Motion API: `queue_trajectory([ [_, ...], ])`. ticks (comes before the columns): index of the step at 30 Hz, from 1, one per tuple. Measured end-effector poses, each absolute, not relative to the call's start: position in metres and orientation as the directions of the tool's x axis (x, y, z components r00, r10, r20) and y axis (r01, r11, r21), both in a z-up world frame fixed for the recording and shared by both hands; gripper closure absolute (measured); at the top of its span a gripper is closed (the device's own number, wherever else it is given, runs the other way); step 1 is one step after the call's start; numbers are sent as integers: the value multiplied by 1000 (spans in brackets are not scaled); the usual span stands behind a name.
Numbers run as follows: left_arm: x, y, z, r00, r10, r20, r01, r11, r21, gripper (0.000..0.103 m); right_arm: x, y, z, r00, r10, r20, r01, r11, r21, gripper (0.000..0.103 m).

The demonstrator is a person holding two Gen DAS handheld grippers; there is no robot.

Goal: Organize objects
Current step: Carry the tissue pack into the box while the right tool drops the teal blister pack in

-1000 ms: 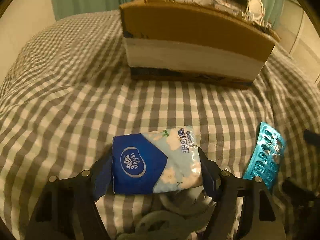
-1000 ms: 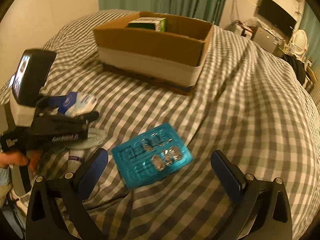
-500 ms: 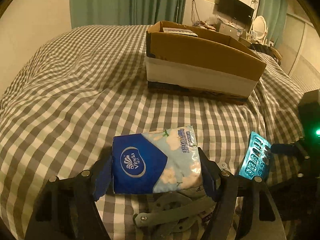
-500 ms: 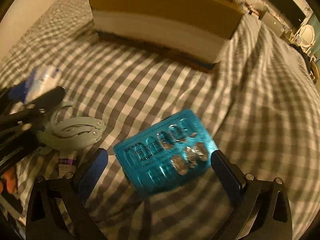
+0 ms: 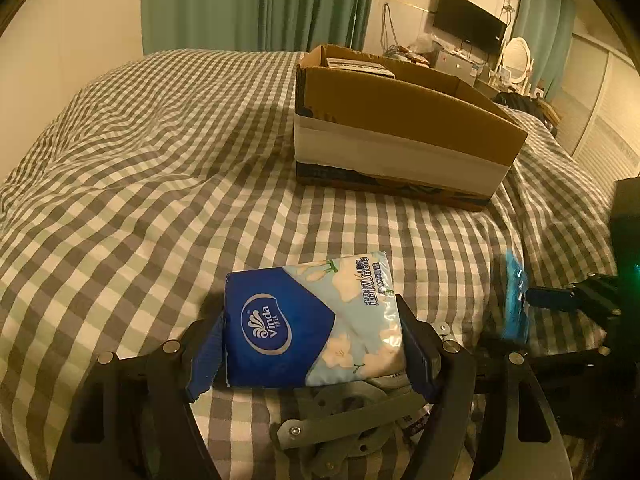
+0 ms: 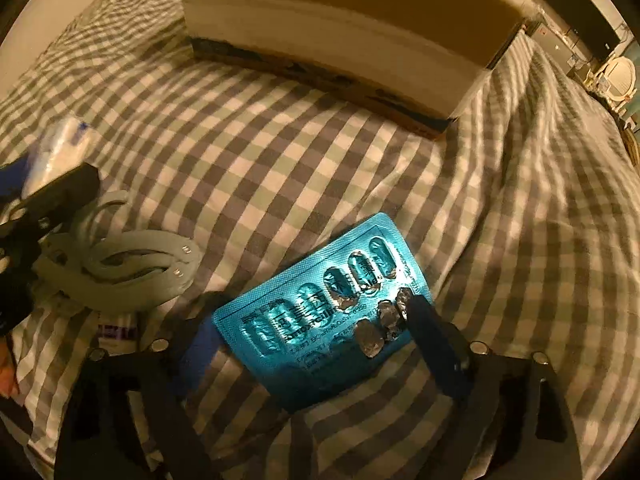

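Observation:
My left gripper (image 5: 312, 344) is shut on a blue and white Vinda tissue pack (image 5: 312, 320) and holds it above the checked bed. My right gripper (image 6: 316, 336) has closed its jaws on a teal blister pack of pills (image 6: 324, 312), which stands tilted off the bedding; the pack also shows edge-on in the left wrist view (image 5: 514, 296). An open cardboard box (image 5: 400, 128) stands farther back on the bed, with a small carton inside it; it fills the top of the right wrist view (image 6: 340, 24).
A grey plastic hand-grip tool (image 6: 120, 272) and a small tube (image 6: 116, 332) lie on the checked bedspread (image 5: 160, 168) below the left gripper. Green curtains, a TV (image 5: 468, 24) and a round mirror stand behind the bed.
My left gripper has risen with the tissue pack, so the box looks lower and farther. My right gripper came down around the blister pack and closed its jaws on it.

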State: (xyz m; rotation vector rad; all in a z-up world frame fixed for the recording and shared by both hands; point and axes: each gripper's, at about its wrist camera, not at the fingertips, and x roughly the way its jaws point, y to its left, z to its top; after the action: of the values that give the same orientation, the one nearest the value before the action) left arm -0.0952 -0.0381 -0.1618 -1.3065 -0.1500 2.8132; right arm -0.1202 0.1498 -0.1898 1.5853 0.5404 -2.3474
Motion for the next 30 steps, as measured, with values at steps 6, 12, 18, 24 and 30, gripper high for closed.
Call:
queue_trajectory([
  [6,-94,-37,-158,-649,65,-758,18,-995,-100,26,-93,157,-159,-517,70,-853,418,-849,-323,79],
  [12,-95,-35,-141,-665,61,-744,25,-994,-104,26,-90,174,-121,-610,45,-791,373,-865,-337,94],
  [18,-106,-30,-109,-693,73,-717,10,-994,-111,26,-97,163,-88,-669,-8,-743,380,-863,-333,96],
  [24,-131,-26,-45,-769,106,-631,-36,-992,-123,26,-98,152,-29,-743,-136,-655,413,-864,-289,96],
  [30,-176,-19,-2,-810,96,-578,-51,-994,-93,26,-126,143,24,-801,-207,-562,415,-868,-273,96],
])
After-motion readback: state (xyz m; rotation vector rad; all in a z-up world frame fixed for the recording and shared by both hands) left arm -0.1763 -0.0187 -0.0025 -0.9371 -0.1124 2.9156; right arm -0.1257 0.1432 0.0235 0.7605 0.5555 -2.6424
